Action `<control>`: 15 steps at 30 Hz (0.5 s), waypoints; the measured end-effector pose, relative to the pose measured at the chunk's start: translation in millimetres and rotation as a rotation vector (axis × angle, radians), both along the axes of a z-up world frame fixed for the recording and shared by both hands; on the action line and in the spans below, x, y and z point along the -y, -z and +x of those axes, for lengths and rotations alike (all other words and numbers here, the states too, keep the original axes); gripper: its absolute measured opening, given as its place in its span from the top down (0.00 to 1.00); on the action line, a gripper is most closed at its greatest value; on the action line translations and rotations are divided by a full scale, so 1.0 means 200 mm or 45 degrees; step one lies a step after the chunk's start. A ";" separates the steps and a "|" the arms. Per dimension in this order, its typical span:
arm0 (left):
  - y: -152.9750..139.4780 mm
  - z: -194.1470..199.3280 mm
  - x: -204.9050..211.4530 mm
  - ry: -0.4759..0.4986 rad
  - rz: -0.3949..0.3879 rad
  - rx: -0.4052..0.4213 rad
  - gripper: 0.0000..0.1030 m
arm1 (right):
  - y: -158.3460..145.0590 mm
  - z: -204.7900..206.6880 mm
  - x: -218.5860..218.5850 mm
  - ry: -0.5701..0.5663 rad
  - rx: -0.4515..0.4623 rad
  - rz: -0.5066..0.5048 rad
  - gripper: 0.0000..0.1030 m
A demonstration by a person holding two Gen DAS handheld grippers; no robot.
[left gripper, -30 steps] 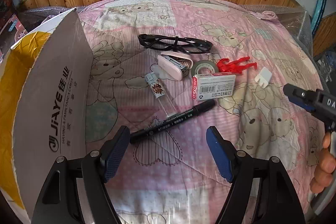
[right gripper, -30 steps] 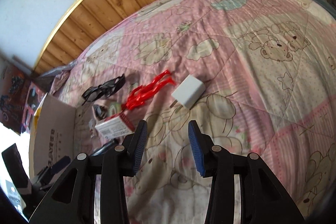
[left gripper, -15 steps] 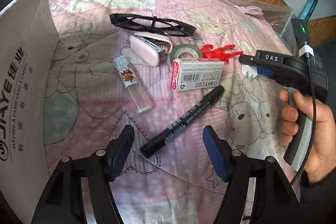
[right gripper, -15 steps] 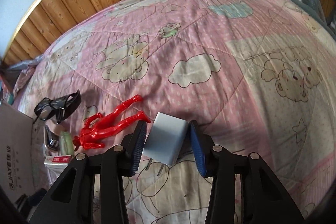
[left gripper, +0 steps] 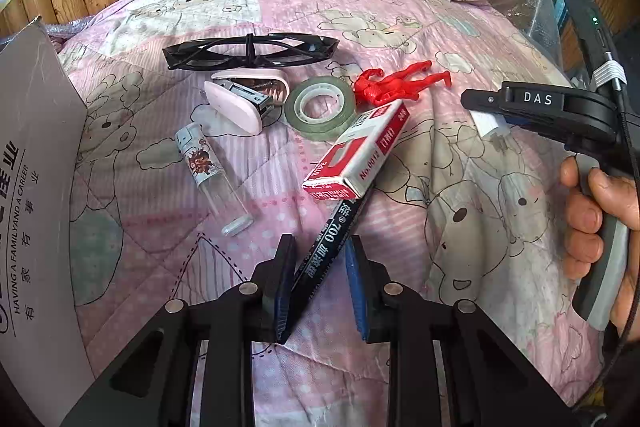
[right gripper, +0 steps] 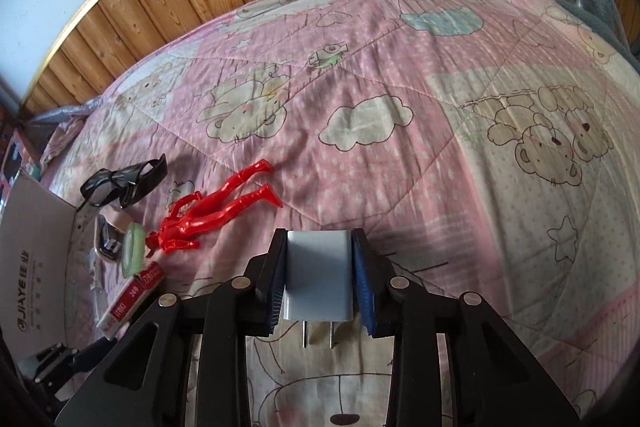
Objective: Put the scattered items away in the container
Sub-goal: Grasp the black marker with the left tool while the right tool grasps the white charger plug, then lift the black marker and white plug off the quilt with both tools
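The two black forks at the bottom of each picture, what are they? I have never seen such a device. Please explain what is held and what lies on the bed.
They are hand-held grippers, each carrying its own camera; a person's hand works one. In the left view, the left gripper brackets a black marker whose far end lies under a red-white box. In the right view, the right gripper pinches a white charger. On the quilt lie glasses, a stapler, tape, a red figure and a vial. The cardboard box stands left.

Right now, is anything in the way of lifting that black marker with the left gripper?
Yes. The red and white staple box lies across the far end of the black marker, so lifting may tip it. The left gripper already straddles the marker's near end with nothing between.
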State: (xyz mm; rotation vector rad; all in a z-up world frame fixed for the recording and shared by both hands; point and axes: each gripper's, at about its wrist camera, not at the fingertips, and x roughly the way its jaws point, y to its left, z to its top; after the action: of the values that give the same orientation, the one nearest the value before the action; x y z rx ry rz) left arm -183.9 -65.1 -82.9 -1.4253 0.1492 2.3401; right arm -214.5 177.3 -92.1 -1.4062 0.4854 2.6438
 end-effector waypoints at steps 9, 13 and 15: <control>0.00 0.03 -0.11 0.089 -0.068 -0.059 0.84 | -0.05 0.08 0.02 -0.029 -0.032 0.022 0.70; -0.03 0.06 -0.10 0.079 -0.030 -0.029 0.86 | -0.08 0.15 0.03 -0.027 -0.040 -0.007 0.70; -0.05 0.07 -0.07 0.055 0.005 -0.005 0.86 | -0.09 0.18 0.04 -0.028 -0.041 -0.014 0.70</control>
State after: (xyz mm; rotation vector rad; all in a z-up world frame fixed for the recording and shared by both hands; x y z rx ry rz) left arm -169.0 -51.0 -72.9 -1.4013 0.1744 2.3074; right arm -177.9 168.8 -73.3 -1.3822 0.4916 2.6886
